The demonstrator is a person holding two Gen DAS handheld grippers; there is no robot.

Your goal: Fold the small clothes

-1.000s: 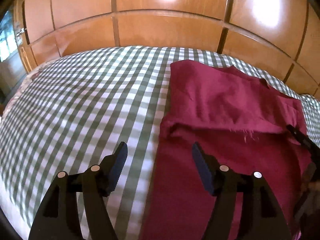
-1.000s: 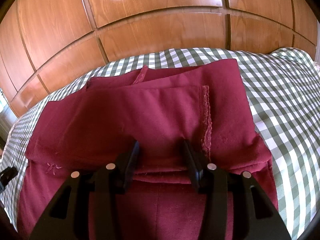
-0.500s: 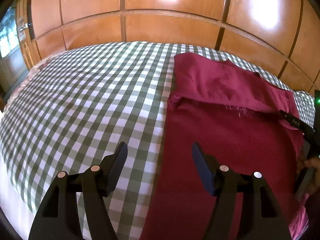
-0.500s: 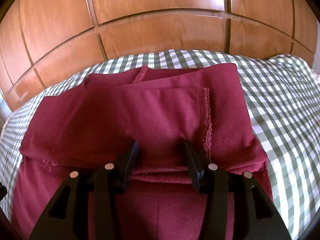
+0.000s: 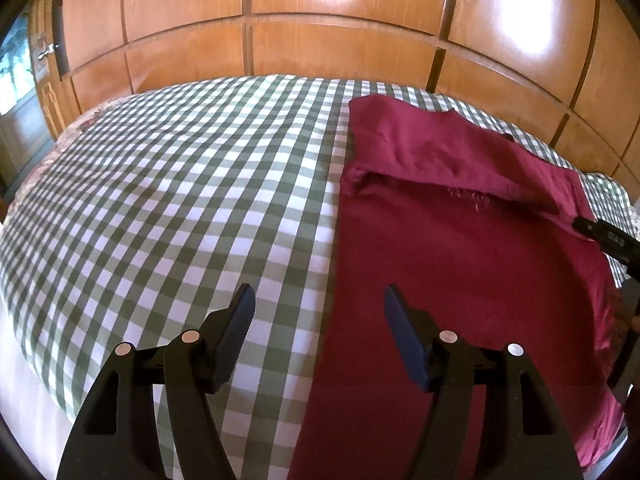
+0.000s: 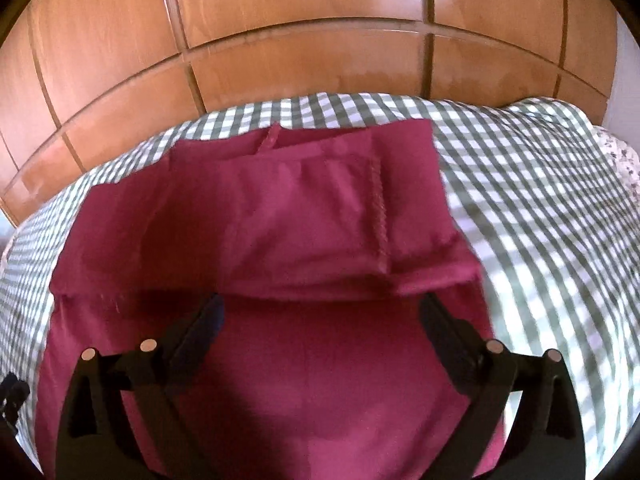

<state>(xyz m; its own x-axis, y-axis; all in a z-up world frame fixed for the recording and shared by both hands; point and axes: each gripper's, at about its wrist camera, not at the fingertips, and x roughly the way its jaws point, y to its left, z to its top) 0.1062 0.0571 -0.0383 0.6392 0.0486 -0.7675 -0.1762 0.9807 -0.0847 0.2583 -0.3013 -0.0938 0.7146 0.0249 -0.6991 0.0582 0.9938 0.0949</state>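
A dark red garment (image 5: pixel 460 248) lies flat on a green-and-white checked bedspread (image 5: pixel 180 184), its far part folded back over the near part. The fold's edge (image 6: pixel 340 292) runs across just beyond my right gripper (image 6: pixel 320 316). That gripper's jaws are opening wide above the cloth, with nothing pressed between them. My left gripper (image 5: pixel 320 308) hovers open over the garment's left edge, one finger above the checks, the other above the red cloth. The right gripper's fingers (image 5: pixel 600 236) show at the right edge of the left wrist view.
A wall of glossy wooden panels (image 5: pixel 340 40) stands right behind the bed. The bedspread spreads wide to the left of the garment (image 5: pixel 120 240) and to its right (image 6: pixel 540 220). A doorway shows at far left (image 5: pixel 16 80).
My right gripper let go of the folded edge: its jaws went from narrow on the fold to wide apart, and it drew back a little. My left gripper drew back toward the near side.
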